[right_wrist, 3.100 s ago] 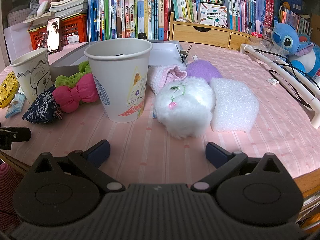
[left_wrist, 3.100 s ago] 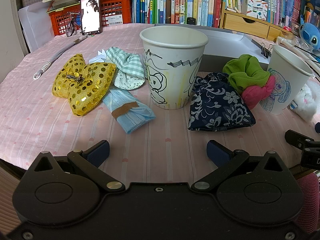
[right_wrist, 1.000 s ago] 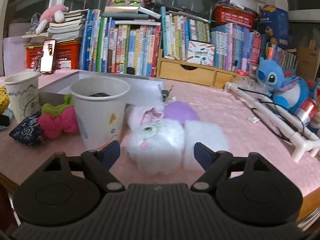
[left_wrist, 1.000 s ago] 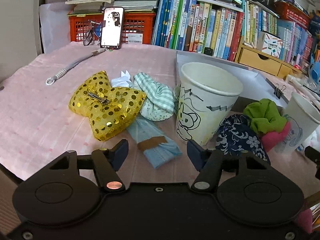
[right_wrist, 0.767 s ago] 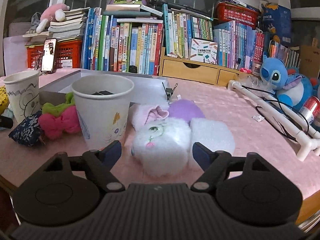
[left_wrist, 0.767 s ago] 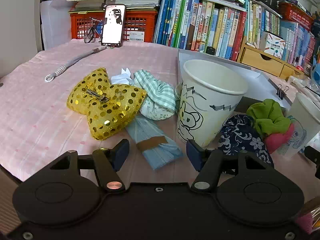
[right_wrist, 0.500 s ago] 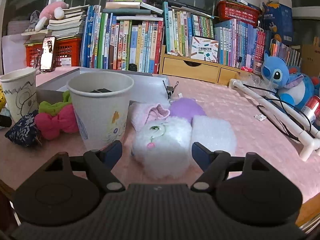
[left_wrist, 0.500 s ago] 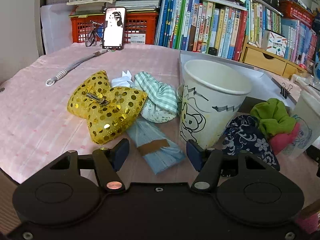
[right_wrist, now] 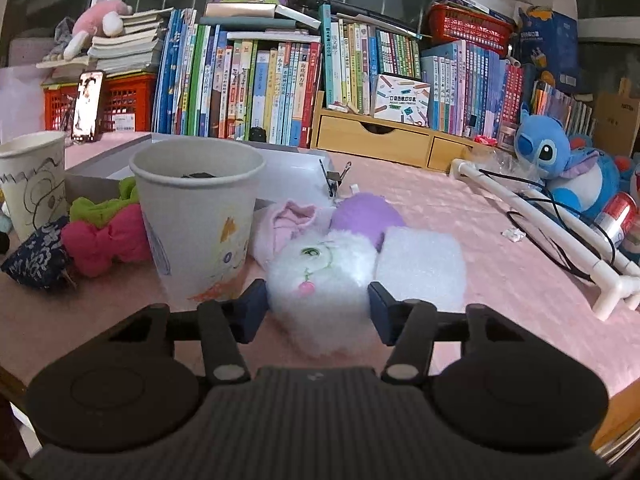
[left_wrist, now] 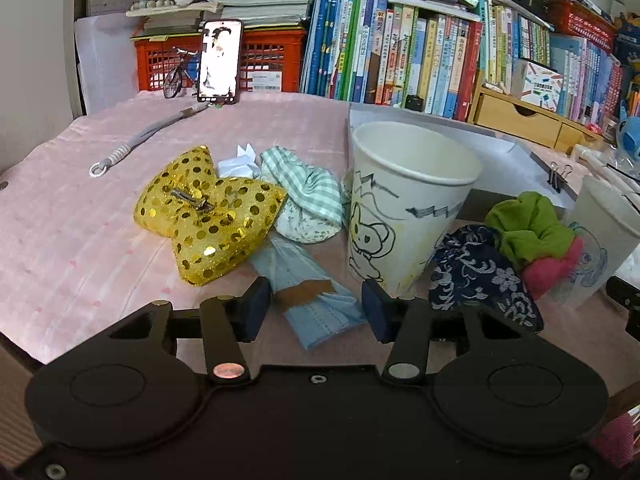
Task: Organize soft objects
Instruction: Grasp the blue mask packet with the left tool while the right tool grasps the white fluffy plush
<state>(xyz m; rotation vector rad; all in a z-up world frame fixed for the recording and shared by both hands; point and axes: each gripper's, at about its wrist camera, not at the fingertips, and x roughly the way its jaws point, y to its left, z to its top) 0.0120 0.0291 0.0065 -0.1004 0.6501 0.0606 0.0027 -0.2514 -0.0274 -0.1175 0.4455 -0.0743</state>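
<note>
My left gripper (left_wrist: 316, 304) had just been closing around the blue face mask (left_wrist: 308, 296), and my right gripper (right_wrist: 316, 308) around the white plush (right_wrist: 320, 272); I couldn't tell whether either gripped yet. A shallow pinch could have let either slip.

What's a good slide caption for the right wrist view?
Right gripper fingers closing around a white fluffy toy beside a drawn-on paper cup.

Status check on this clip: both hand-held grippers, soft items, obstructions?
Left hand-held gripper closing around blue face mask, right closing around white plush; contact unclear. Paper cups close beside both.
</note>
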